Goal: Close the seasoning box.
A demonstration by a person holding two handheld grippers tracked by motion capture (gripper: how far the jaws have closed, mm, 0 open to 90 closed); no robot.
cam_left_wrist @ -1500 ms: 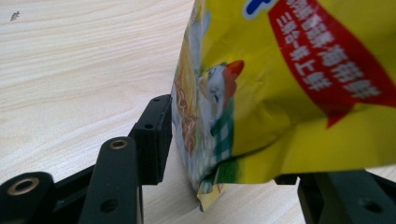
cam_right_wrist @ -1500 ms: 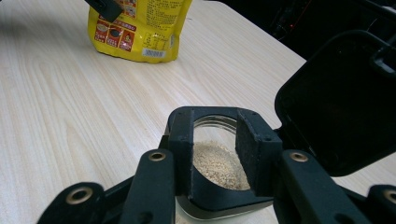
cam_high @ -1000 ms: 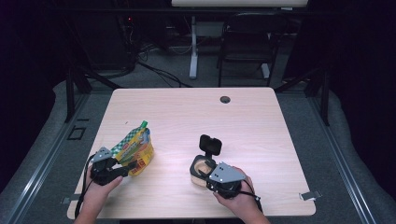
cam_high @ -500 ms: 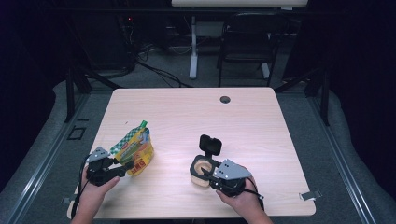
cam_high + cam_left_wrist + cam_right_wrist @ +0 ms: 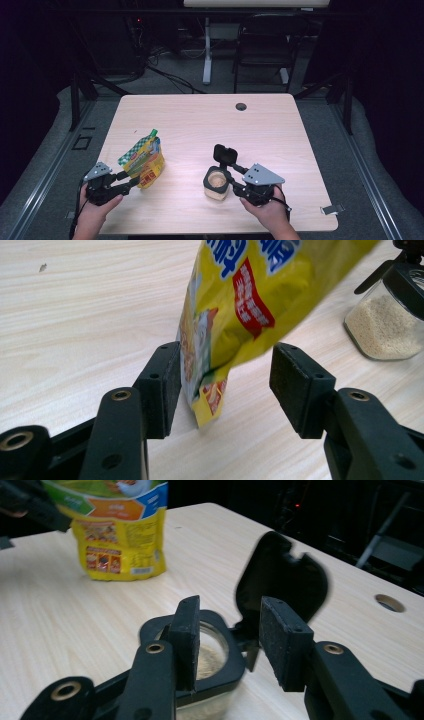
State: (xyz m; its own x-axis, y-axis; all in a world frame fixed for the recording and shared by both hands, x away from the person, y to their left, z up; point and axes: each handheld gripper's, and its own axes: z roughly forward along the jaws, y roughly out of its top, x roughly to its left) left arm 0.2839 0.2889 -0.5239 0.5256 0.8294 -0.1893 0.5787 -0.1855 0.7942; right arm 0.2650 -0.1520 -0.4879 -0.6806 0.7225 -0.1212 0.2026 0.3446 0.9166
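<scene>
Pale wood table (image 5: 190, 120), cable hole (image 5: 241, 106) far edge; yellow pouch (image 5: 145, 160) front-left, open-lid jar (image 5: 216, 182) mid-front.

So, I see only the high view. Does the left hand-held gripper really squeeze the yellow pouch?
Observer: No. In the left gripper view, the left hand-held gripper stands open around the bottom of the yellow pouch. One pad is very close to it and the other is clearly apart.
Operator: And is the right one closed on the jar?
Observer: No. In the right gripper view, the right hand-held gripper is open at the black rim of the jar, and its pads press on nothing.
Operator: Is the lid out of the way?
Observer: Yes. The flip lid stands upright behind the jaws, still hinged to the rim.
</scene>
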